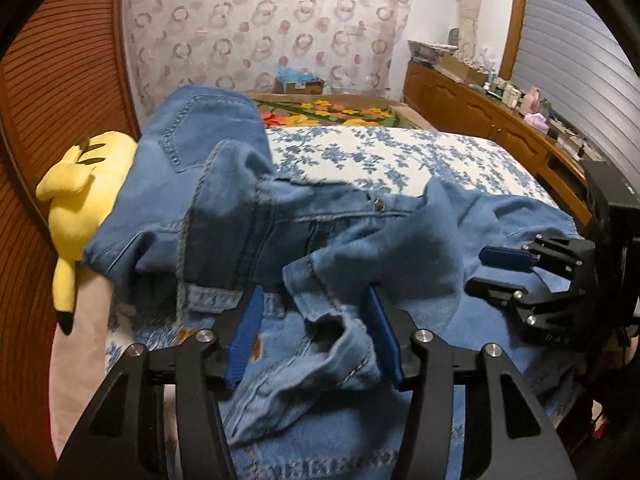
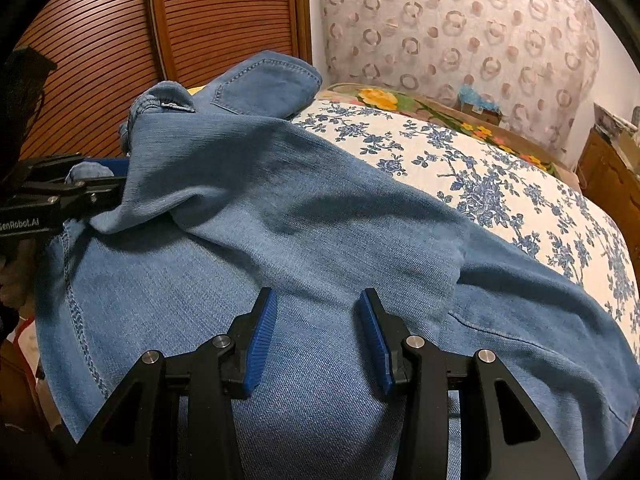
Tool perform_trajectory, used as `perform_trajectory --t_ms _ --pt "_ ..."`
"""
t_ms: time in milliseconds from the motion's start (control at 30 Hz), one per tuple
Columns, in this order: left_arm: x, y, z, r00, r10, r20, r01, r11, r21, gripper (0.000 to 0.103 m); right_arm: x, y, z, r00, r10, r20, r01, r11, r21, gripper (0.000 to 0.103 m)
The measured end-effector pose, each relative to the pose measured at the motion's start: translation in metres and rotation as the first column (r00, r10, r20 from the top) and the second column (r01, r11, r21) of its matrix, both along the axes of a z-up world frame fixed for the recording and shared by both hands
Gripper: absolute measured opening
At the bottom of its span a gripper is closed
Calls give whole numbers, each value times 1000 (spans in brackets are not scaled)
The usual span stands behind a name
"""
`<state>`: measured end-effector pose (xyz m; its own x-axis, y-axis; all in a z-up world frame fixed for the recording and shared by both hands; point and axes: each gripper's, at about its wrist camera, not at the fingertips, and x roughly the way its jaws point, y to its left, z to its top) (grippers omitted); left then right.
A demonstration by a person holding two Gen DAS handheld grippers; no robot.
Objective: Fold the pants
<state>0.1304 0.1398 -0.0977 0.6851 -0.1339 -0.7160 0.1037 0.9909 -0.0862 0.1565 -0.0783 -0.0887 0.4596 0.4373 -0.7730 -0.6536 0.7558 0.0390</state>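
Observation:
Light blue denim pants point(image 1: 280, 216) lie crumpled on a bed, the waistband with a metal button point(image 1: 377, 205) near the middle. My left gripper point(image 1: 316, 300) is open, its blue pads either side of a bunched fold of denim. My right gripper point(image 2: 318, 300) is open over smooth denim point(image 2: 280, 240), nothing between its pads. In the left wrist view the right gripper point(image 1: 480, 268) sits at the right on the pants. In the right wrist view the left gripper point(image 2: 96, 178) shows at the left edge with cloth between its fingers.
The bed has a white cover with blue flowers point(image 1: 380, 156) and a floral blanket point(image 1: 332, 112) beyond. A yellow plush toy point(image 1: 80, 200) lies at the left by a slatted wooden wardrobe point(image 2: 120, 40). A wooden dresser point(image 1: 480, 112) with small items runs along the right.

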Motion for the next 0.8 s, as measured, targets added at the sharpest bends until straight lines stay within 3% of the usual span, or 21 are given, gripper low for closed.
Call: perform_trajectory --t_ms 67,167,233,300,467,567,633,733,800 --pt "4 -3 0 1000 -24 -6 24 1000 -10 41 0 0 0 1000 0 0 0 1000 0 45" --pt "9 -8 1 1000 -31 -1 31 1000 6 36 0 0 0 1000 0 0 0 1000 0 45" --pt "13 -7 2 1000 -17 -2 17 1000 22 19 0 0 0 1000 0 0 0 1000 0 45" --pt "13 -3 8 1000 -12 20 12 1000 23 15 0 0 0 1000 1 0 -1 1000 1 45" --pt "0 15 43 984 77 162 -84 996 40 15 -2 2 2 1000 0 1 0 1000 1 45" --pt "5 23 50 984 70 164 -78 996 43 15 -1 2 1 1000 4 0 -4 1000 5 46" --pt "10 23 52 979 98 181 -118 987 108 15 -1 2 1 1000 3 3 -3 1000 0 46" --pt "13 35 55 980 105 170 -117 991 68 15 -1 1 1 1000 3 3 -3 1000 0 46" --pt "13 41 55 979 113 172 -128 988 81 16 0 1 1 1000 3 2 -3 1000 1 46"
